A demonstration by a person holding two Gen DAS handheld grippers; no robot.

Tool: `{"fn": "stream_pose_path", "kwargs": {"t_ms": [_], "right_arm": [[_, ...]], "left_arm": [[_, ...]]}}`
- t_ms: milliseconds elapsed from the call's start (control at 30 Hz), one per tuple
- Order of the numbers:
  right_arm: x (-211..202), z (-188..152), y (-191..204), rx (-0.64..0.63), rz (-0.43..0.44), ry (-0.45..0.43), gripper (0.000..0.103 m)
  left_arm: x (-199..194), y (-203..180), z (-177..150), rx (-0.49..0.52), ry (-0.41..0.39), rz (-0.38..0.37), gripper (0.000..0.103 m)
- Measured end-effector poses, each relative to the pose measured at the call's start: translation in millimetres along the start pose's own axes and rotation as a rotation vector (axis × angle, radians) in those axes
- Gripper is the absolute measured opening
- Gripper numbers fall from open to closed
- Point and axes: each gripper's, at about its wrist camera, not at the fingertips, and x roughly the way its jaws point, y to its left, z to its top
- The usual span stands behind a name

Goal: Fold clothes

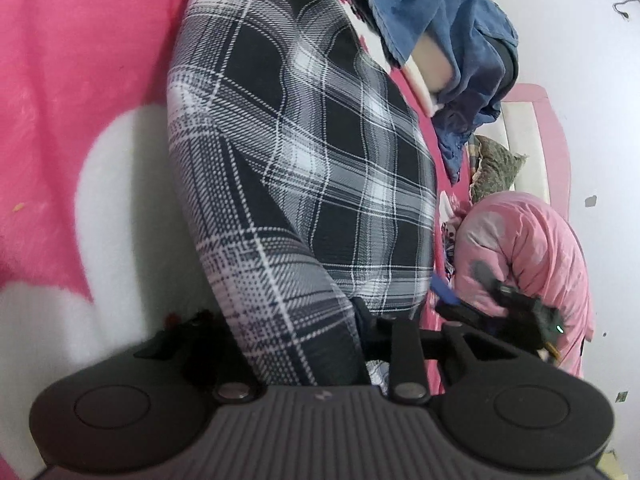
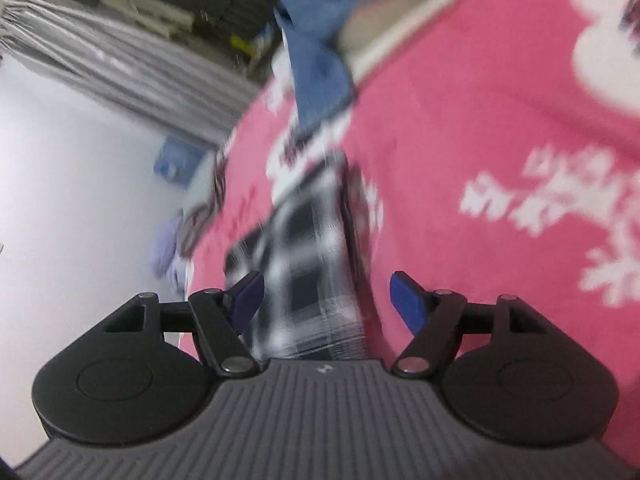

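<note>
So my left gripper (image 1: 296, 344) is clamped down on the near end of the plaid garment (image 1: 304, 152) — that's my anchor, keeps the long strip from sliding across the pink blanket (image 1: 80, 80) on the bed. My right gripper (image 2: 326, 300) has its jaws spread wide with nothing pinched; the plaid just lies under the gap. Blue clothes (image 1: 440, 20) wait further back.

blue garment (image 1: 448, 40) crowds far edge; pink blanket (image 1: 80, 60) bare leftward.
</note>
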Motion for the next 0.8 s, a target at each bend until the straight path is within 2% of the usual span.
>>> {"fn": "stream_pose_path", "kwargs": {"t_ms": [33,100,133,267,400,433,533,667,800], "right_arm": [[14.9,-0.8,2.1,-0.003,0.005,0.036,0.072],[32.8,-0.1,5.8,-0.030,0.041,0.059,0.082],[40.4,4.1,9.5,-0.038,0.065,0.061,0.085],[72.6,25.0,19.0,-0.040,0.103,0.069,0.085],[103.8,54.5,4.5,0.033,0.182,0.069,0.087],[105.5,57.4,2.0,0.059,0.202,0.066,0.087],[107.5,55.5,5.7,0.016,0.224,0.104,0.087],[104.2,35.0,18.7,-0.137,0.254,0.212,0.087],[109.9,39.0,18.5,-0.116,0.270,0.250,0.086]], "left_arm": [[0.0,0.5,0.3,-0.001,0.002,0.000,0.028],[0.1,0.9,1.0,-0.001,0.007,0.001,0.028],[0.1,0.8,1.5,0.001,0.010,0.002,0.027],[0.9,0.8,2.9,0.007,0.016,-0.001,0.027],[0.6,2.2,3.8,0.007,0.019,-0.005,0.027],[0.6,2.5,3.8,0.008,0.020,-0.006,0.027],[-0.5,5.2,3.4,0.008,0.020,-0.014,0.027],[0.4,4.9,4.0,0.008,0.021,-0.018,0.026],[-0.5,5.9,3.7,0.009,0.023,-0.020,0.026]]}}
